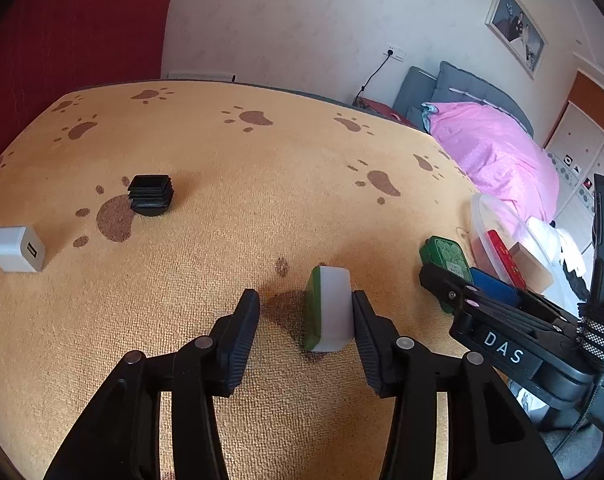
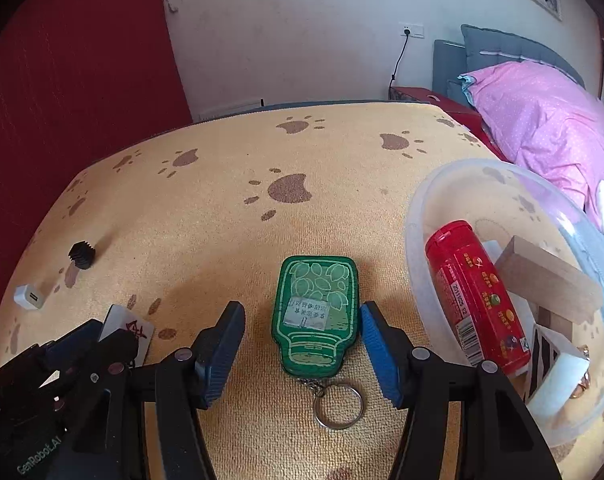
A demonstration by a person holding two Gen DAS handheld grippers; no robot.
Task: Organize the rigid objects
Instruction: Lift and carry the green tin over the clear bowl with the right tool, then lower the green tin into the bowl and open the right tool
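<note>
Keychain tag (image 2: 316,316) looks light, stiff, slick — right gripper (image 2: 302,348) jaws parted around it, unpinched; grip its flat sides.

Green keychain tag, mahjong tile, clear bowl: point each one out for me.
Green keychain tag (image 2: 316,312): right wrist view, middle of its printed top face.
Mahjong tile (image 1: 334,308): left wrist view, its white side face.
Clear bowl (image 2: 416,216): right wrist view, its left rim.

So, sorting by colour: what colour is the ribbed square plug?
Black ribbed square plug; clearest in the left wrist view.
</note>
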